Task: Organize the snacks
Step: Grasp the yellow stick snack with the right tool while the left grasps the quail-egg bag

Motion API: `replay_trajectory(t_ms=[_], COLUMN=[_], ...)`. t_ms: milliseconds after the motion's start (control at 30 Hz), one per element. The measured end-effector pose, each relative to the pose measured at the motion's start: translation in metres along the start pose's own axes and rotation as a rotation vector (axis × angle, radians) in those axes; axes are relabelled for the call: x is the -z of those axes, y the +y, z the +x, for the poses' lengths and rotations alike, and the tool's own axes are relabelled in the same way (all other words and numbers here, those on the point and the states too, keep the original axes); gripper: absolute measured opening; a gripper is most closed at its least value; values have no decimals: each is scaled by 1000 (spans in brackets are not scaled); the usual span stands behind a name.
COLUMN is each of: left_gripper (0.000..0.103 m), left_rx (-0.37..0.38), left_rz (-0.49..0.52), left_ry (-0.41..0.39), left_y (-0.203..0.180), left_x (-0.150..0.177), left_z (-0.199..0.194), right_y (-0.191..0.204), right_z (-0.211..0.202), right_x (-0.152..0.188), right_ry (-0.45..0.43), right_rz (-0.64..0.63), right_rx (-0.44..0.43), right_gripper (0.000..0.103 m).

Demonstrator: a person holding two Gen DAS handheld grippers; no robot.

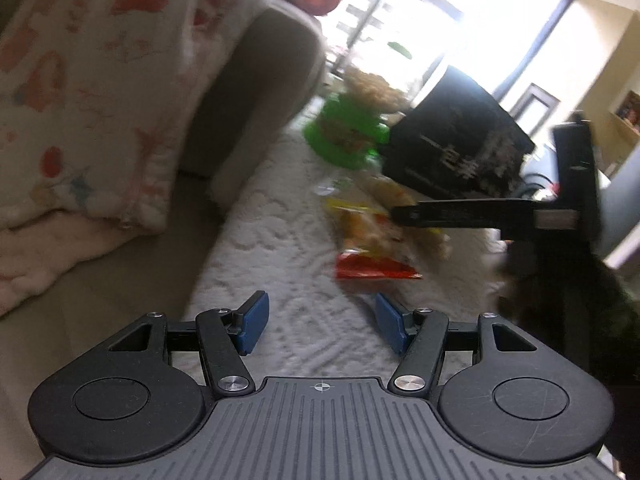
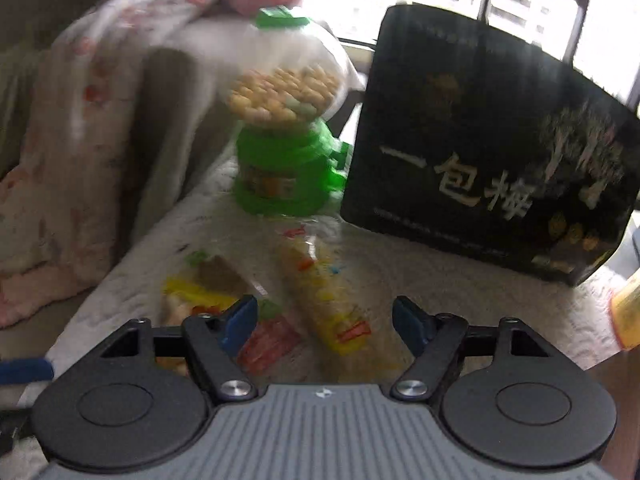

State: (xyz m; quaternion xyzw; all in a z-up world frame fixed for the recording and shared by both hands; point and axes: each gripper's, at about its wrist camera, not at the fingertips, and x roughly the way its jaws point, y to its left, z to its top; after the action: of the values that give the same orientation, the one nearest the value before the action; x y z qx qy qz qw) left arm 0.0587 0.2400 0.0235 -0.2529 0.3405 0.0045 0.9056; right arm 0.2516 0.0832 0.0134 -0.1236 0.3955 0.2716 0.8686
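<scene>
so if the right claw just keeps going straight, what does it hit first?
Most likely the long clear snack packet lying between its open fingers, though blur makes depth uncertain. The green candy dispenser stands farther behind.

Motion blur smeared the snack packets [image 2: 336,312] beyond reading; the black box [image 2: 492,160] was cropped at three o'clock, and a yellow item [image 2: 628,312] there was mostly cut off

Green-based candy dispenser [image 2: 286,168], yellow pellets seen inside. Black box [image 2: 492,160], pale lettering. Snack packets [image 2: 336,312] marked yellow, orange, red. White textured cloth [image 1: 276,240]. Blanket [image 1: 100,92] patterned pink-red on cream. Blue pads [image 2: 240,322].
</scene>
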Motion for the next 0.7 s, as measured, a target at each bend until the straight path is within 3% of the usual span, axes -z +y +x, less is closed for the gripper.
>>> replay_trajectory(t_ms=[33, 133, 233, 400, 533, 700], left_gripper=[64, 64, 64, 64, 68, 66], left_rx=[14, 37, 16, -63, -80, -76], left_rz=[16, 66, 107, 234, 295, 289], left_ry=[6, 5, -9, 14, 20, 15], left_y=[-5, -22, -38, -63, -71, -71], left_x=[-2, -13, -27, -35, -30, -27], left_z=[3, 16, 34, 72, 86, 86], right_y=[-12, -29, -37, -61, -68, -56], right_z=[-5, -22, -49, -83, -86, -81], right_x=[6, 19, 38, 76, 96, 107], right_ry=[13, 20, -3, 14, 28, 34], right_rz=[27, 65, 57, 171, 199, 129], right_rx=[-28, -85, -70, -56, -51, -53], right_gripper=[45, 31, 31, 31, 31, 31])
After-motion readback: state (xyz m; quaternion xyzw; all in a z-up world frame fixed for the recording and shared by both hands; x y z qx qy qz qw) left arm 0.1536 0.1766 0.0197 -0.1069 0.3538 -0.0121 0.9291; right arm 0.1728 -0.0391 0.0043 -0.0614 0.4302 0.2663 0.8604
